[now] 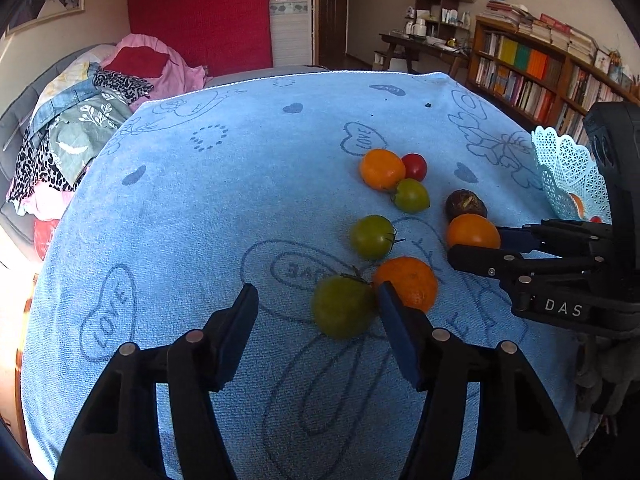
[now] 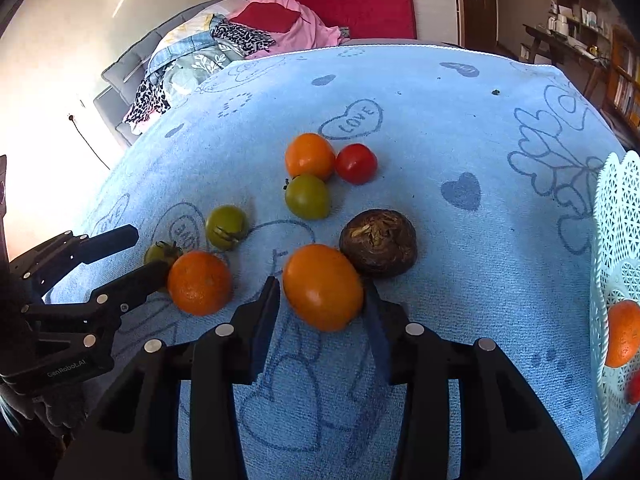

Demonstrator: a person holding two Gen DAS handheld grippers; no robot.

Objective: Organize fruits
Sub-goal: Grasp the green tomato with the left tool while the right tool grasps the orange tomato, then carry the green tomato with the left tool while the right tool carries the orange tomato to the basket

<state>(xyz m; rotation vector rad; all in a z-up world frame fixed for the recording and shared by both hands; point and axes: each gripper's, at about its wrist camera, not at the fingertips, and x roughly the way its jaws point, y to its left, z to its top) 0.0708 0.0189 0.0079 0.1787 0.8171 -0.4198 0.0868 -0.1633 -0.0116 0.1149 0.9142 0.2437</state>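
Note:
Several fruits lie on a blue towel (image 1: 200, 208). My left gripper (image 1: 316, 300) is open around a green tomato (image 1: 343, 307), its right finger between that tomato and a mandarin (image 1: 408, 282). My right gripper (image 2: 322, 292) is open around an orange tomato (image 2: 322, 286), fingers at its sides; it also shows in the left wrist view (image 1: 472, 232). A brown round fruit (image 2: 379, 242) touches that tomato. Farther off lie two green tomatoes (image 2: 307, 196) (image 2: 226, 226), an orange one (image 2: 309, 156) and a red one (image 2: 356, 163). A light-blue lattice basket (image 2: 616, 216) at the right holds an orange fruit (image 2: 624, 334).
A sofa piled with clothes (image 1: 80, 120) stands beyond the table's left side. A bookshelf (image 1: 540, 76) and a desk (image 1: 420, 44) stand at the back right. The towel's left half (image 1: 180, 240) bears no fruit.

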